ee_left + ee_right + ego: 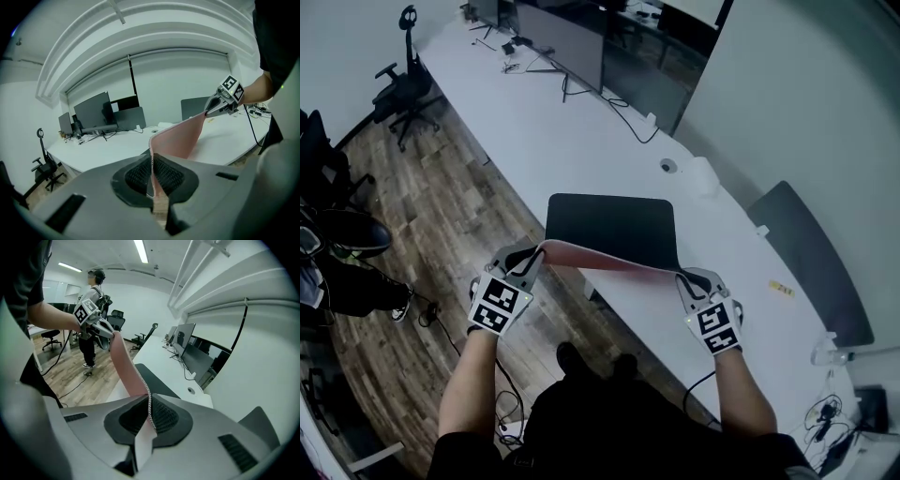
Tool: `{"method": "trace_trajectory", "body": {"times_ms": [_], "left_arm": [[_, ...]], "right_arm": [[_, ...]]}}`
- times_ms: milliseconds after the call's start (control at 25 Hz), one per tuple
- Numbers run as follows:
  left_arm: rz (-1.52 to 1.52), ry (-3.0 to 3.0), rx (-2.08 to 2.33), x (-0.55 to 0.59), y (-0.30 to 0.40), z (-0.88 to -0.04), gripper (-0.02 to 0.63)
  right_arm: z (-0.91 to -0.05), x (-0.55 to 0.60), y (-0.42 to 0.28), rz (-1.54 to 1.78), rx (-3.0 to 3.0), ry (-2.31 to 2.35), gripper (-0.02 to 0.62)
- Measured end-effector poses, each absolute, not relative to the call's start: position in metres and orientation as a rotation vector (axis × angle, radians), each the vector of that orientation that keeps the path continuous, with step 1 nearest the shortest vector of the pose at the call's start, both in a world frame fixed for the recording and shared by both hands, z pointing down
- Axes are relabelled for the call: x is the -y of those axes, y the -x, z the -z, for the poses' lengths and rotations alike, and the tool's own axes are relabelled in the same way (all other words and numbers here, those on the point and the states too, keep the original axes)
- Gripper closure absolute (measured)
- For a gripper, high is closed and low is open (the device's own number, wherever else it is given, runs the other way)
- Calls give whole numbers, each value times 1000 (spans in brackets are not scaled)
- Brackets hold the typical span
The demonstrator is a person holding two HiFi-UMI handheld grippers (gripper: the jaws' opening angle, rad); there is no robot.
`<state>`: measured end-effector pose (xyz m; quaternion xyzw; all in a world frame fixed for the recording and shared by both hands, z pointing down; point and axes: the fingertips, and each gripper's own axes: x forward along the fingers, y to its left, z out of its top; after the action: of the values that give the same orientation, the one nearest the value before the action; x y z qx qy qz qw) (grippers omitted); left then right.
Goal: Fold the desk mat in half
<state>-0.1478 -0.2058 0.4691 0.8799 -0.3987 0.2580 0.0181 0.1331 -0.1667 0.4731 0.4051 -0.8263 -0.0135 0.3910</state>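
— 2 tongs, both clenched. The left tongs (532, 255) pinch the near left corner of the desk mat (614, 227), and the right tongs (688, 279) pinch the near right corner. Each gripper view shows the mat's stitched edge squeezed inside its tongs.

— Why the corners?

— Holding both ends of 1 edge keeps that edge straight, so it should travel as 1 line. The near edge is lifted clear of the tabletop (581, 141). This shows the pink underside (600, 260), which stretches between the 2 tongs.

— Where is the rest of the mat?

— Lying flat, black face up, on the white tabletop near its front edge, straight ahead of the person. The far edge rests on the tabletop and probably acts as the anchor for the fold.

— How far along is the fold?

— Early, I judge. The edge is raised but not carried over. It needs to reach the far edge, corners matched, before the tongs let go.
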Motion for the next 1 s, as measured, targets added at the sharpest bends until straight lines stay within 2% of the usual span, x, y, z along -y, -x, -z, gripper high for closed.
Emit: {"method": "trace_trajectory", "body": {"times_ms": [360,1000], "left_arm": [[-769,-2768,1165,222,176,-474,586],[-834,-2698,1133,293,166,-500,584]], "right_arm": [[-464,187,-105,30,2042,-1072,572],[-493,269,-115,-60,2034,-1077,567]]}}
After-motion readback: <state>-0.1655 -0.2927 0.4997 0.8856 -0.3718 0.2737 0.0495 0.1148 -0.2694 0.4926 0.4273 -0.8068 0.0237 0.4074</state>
